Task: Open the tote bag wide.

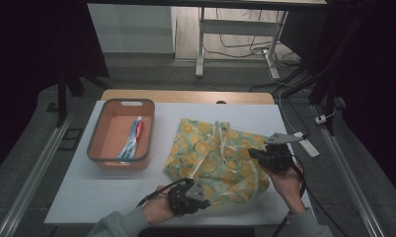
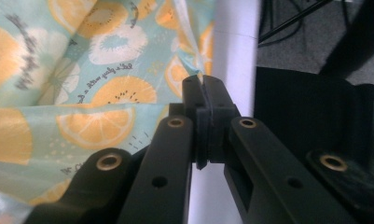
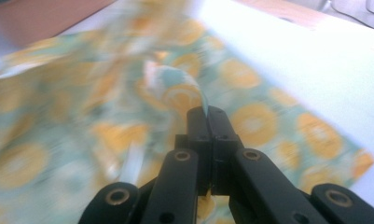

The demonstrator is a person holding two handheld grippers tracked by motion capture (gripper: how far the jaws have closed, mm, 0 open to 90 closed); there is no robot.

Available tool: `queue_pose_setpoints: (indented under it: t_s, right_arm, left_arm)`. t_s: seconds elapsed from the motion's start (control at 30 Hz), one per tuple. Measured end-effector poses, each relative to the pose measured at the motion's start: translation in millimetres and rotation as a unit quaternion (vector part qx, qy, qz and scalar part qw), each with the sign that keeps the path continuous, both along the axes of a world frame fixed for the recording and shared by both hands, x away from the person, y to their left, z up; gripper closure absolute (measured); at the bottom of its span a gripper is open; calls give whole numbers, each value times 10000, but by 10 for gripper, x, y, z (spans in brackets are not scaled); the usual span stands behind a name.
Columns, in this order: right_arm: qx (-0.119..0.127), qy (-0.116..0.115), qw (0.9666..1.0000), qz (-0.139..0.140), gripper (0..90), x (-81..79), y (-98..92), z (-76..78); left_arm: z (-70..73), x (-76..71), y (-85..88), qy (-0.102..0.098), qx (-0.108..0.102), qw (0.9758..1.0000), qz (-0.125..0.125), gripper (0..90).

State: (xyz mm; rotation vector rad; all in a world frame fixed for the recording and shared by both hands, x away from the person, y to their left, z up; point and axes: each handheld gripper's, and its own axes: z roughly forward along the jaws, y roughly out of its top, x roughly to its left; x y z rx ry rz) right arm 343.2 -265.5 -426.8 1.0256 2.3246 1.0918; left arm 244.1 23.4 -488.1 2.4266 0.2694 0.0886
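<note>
A lemon-print cloth (image 1: 213,153) in pale green and yellow lies crumpled on the white table (image 1: 87,192), right of the middle. My left gripper (image 1: 204,201) holds its near edge from the front. In the left gripper view the jaws of the left gripper (image 2: 204,85) are pressed together on a thin edge of the cloth (image 2: 105,93). My right gripper (image 1: 253,152) is at the cloth's right side. In the blurred right gripper view, the right gripper (image 3: 206,112) is shut on a raised fold of the cloth (image 3: 175,88).
An orange basket (image 1: 98,134) stands at the left of the table, and a toothpaste tube (image 1: 132,139) lies inside it. A white power strip (image 1: 306,144) hangs by the table's right edge. Bare white tabletop lies in front of the basket.
</note>
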Motion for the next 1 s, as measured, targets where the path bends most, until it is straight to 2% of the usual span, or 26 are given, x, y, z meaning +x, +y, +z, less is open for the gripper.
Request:
queue_pose_setpoints:
  t_s: [0.07, 0.1, 0.13, 0.17, 0.2, 0.23, 0.37, 0.43, 0.47, 0.53, 0.6, 0.63, 0.67, 0.7, 0.73, 0.77, 0.87, 0.97, 1.0]
  right_arm:
    - [-11, 80, 9998, -185, 900, 98, -16, -37]
    - [-11, 80, 9998, -185, 900, 98, -16, -37]
    - [-30, 294, 9993, -240, 900, 189, -22, -135]
    - [-63, 388, 9989, -273, 900, 220, -18, -199]
    - [-63, 388, 9989, -273, 900, 220, -18, -199]
    - [-196, 582, 9977, -285, 900, 263, -6, -333]
    - [-355, 862, 9951, -316, 899, 269, -42, -536]
    - [-354, 904, 9948, -315, 899, 261, -61, -567]
    - [-300, 997, 9940, -323, 897, 240, -102, -596]
    - [-265, 989, 9943, -301, 894, 229, -120, -594]
    - [-146, 945, 9951, -260, 869, 201, -148, -559]
    - [-93, 906, 9956, -235, 809, 181, -156, -524]
    - [-23, 629, 9976, -270, 640, 118, -158, -399]
    - [75, 444, 9986, -259, 602, 70, -158, -312]
    - [75, 444, 9986, -259, 602, 70, -158, -312]
    - [250, 172, 9995, -120, 527, -24, -142, -117]
    - [399, -36, 9987, 299, 415, -157, -29, 107]
    - [330, -39, 9978, 569, 369, -204, 101, 150]
    - [274, 16, 9973, 682, 354, -204, 176, 134]
  left_arm:
    - [21, -95, 91, 15, -85, 10000, -1, 890]
    - [31, -134, 132, 6, -105, 9999, -15, 890]
    - [42, -195, 191, -30, -140, 9999, 2, 889]
    - [45, -209, 207, -72, -129, 9999, 6, 889]
    - [45, -209, 207, -72, -129, 9999, 6, 889]
    - [46, -223, 221, -125, -94, 9999, 15, 889]
    - [-10, -173, 227, -36, -83, 9999, 83, 878]
    - [-41, -148, 222, -3, -89, 9999, 129, 872]
    - [-46, -140, 221, -6, -111, 9998, 158, 817]
    - [-32, -129, 224, -18, -212, 9995, 237, 781]
    - [14, -131, 241, -70, -365, 9987, 363, 677]
    - [49, -137, 258, -125, -425, 9981, 439, 622]
    - [92, -142, 282, -163, -498, 9974, 494, 509]
    - [144, -147, 312, -199, -574, 9966, 559, 474]
    - [198, -153, 345, -254, -669, 9952, 666, 474]
    - [254, -153, 380, -311, -738, 9938, 770, 449]
    - [395, -101, 475, -490, -808, 9885, 1185, 419]
    - [431, 28, 495, -609, -779, 9822, 1600, 414]
    - [417, 92, 485, -608, -716, 9814, 1677, 414]
